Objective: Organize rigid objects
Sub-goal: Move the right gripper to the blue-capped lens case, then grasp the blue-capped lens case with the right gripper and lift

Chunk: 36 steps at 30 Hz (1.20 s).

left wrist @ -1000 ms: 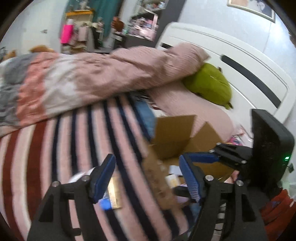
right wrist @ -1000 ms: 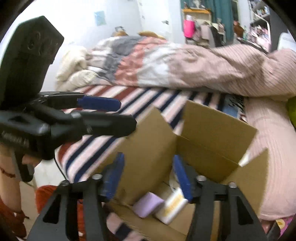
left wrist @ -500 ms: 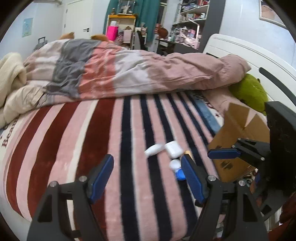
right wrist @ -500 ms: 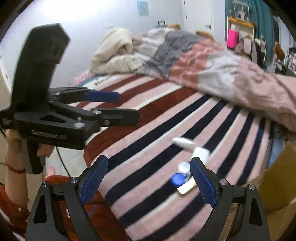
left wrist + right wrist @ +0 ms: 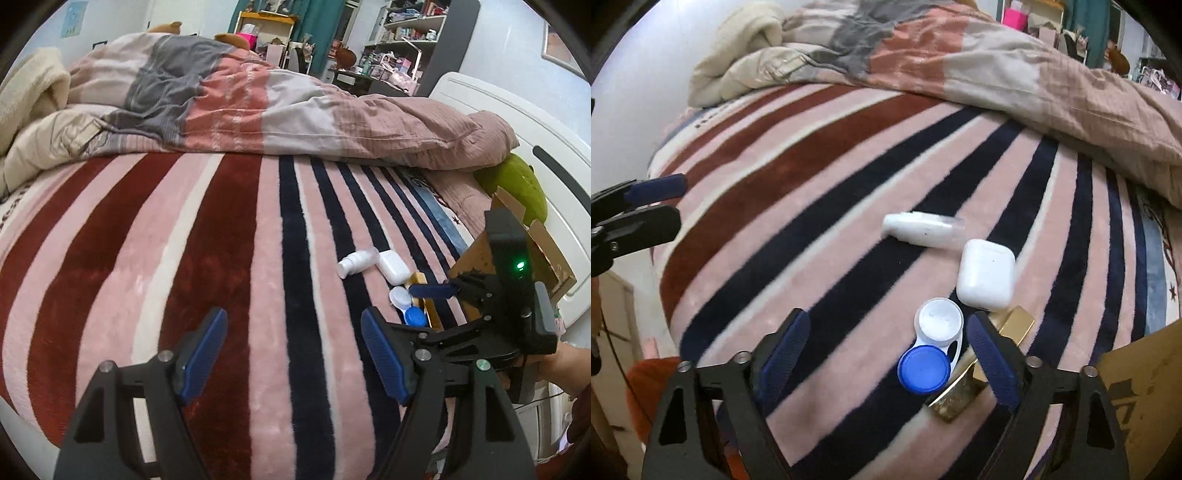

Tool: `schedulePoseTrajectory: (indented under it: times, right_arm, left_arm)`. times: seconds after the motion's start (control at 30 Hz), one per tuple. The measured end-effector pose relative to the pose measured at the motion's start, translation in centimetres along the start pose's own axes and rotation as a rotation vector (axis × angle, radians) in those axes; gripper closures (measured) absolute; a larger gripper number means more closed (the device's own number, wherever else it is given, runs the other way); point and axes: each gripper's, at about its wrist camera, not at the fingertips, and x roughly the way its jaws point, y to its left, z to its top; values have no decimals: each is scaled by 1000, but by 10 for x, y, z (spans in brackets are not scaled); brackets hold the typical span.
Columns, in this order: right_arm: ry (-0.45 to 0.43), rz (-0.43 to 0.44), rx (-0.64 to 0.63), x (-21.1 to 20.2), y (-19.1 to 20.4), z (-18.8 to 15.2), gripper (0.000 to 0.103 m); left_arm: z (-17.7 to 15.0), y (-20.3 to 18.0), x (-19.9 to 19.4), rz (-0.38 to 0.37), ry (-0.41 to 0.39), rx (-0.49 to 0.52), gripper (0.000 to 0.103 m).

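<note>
On the striped blanket lie a small white spray bottle (image 5: 921,229), a white earbud case (image 5: 985,274), a contact lens case with one white and one blue cap (image 5: 931,347), and a gold box (image 5: 982,365) under it. They also show in the left wrist view: bottle (image 5: 356,261), earbud case (image 5: 393,266), lens case (image 5: 406,306). My right gripper (image 5: 890,350) is open, just above the lens case, empty. My left gripper (image 5: 293,354) is open and empty over the blanket, left of the items. A cardboard box (image 5: 517,254) stands at the right.
A rumpled pink, grey and white duvet (image 5: 258,99) lies across the far side of the bed. A green plush (image 5: 517,184) rests by the white headboard (image 5: 517,122). The bed's near edge runs below both grippers. Cluttered shelves stand behind.
Both grippers have swung left, away from the cardboard box, toward the small items on the blanket. The right gripper has closed in on the lens case and stands wider open.
</note>
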Motion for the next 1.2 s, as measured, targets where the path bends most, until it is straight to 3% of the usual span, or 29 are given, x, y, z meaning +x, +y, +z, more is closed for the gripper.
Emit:
schedulePoseTrajectory:
  times: [0.17, 0.23, 0.27, 0.33, 0.4, 0.47, 0.5, 0.57, 0.6, 0.77, 0.83, 0.9, 0.93, 0.97, 1.07, 1.2]
  right_arm:
    - [32, -120, -40, 15, -1, 0, 47]
    - [27, -111, -32, 13, -2, 0, 57]
    - [17, -105, -33, 11, -1, 1, 69]
    - [2, -53, -45, 6, 3, 1, 77]
    - [6, 16, -67, 2, 11, 1, 77]
    - [-2, -4, -75, -1, 14, 0, 74]
    - [-11, -28, -78, -3, 13, 0, 70]
    - [-24, -48, -69, -6, 8, -3, 50]
    - [-14, -38, -58, -6, 4, -4, 49]
    - [39, 101, -49, -4, -2, -15, 50]
    - [34, 97, -81, -5, 1, -20, 50]
    - [52, 53, -93, -2, 2, -23, 58]
    - [58, 34, -94, -1, 5, -25, 71]
    - [47, 18, -102, -4, 7, -27, 76]
    - [-24, 34, -144, -18, 17, -29, 76]
    - [-101, 85, -182, -48, 30, -25, 76]
  left_arm:
    - [-3, 4, 1, -14, -1, -11, 31]
    - [-2, 4, 2, -12, 1, -9, 31]
    - [-3, 4, 2, -12, 1, -10, 31]
    - [-2, 3, 2, -12, 2, -11, 31]
    - [-2, 1, 1, -10, 3, -6, 31]
    - [-2, -1, 0, -8, 2, 1, 31]
    - [-3, -2, -1, -7, 2, 4, 31]
    - [-3, -3, -1, -3, 4, 6, 31]
    - [-3, -3, -1, -1, 6, 5, 31]
    - [-4, -5, 1, -4, 15, 7, 31]
    - [-4, -7, 2, -10, 20, 11, 31]
    - [-5, -9, 2, -15, 25, 16, 31]
    - [-5, -10, 2, -15, 27, 19, 31]
    - [-4, -11, 3, -16, 30, 21, 31]
    - [-4, -17, 2, -30, 41, 23, 31]
    - [4, -38, -6, -122, 32, 27, 31]
